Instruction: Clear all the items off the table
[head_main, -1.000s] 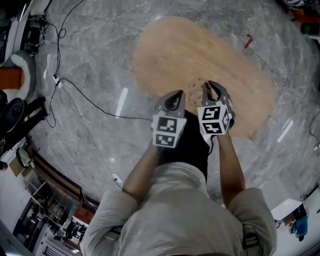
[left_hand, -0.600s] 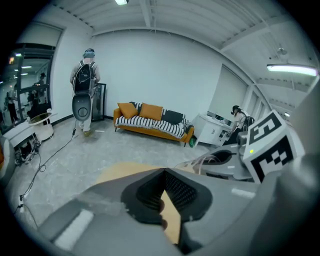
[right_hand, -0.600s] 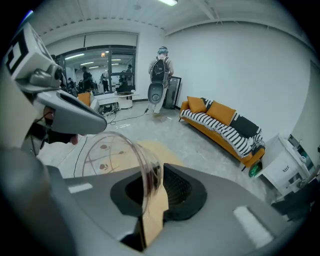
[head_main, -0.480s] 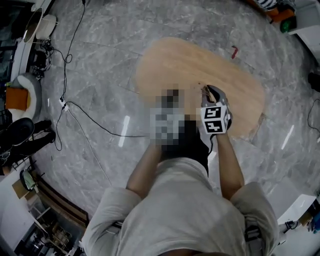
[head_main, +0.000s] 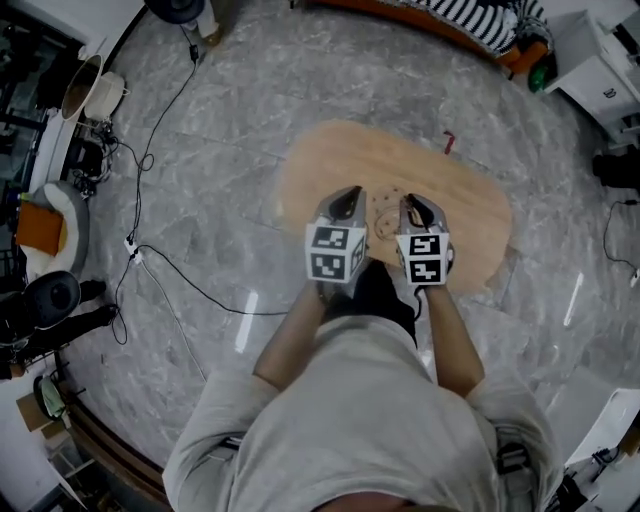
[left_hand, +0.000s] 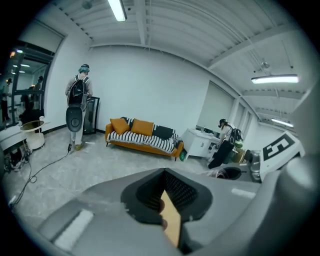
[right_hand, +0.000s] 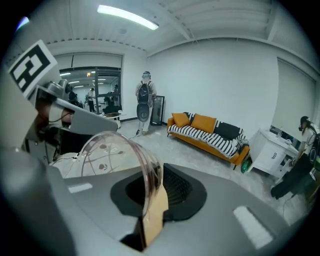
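The clear patterned dish (right_hand: 110, 150) has its rim pinched in the right tongs (right_hand: 152, 195), over the wooden desk (head_main: 470, 210). Carrying it off likely calls for a firm, steady grip, as the smooth rim could slip. The left tongs (left_hand: 167, 210) sit closed, seemingly empty, just beside it.

Two claws: left claw (head_main: 346, 197), right claw (head_main: 412, 204); one table (head_main: 470, 200); one clear plate (right_hand: 115, 150); one sofa (left_hand: 145, 137).
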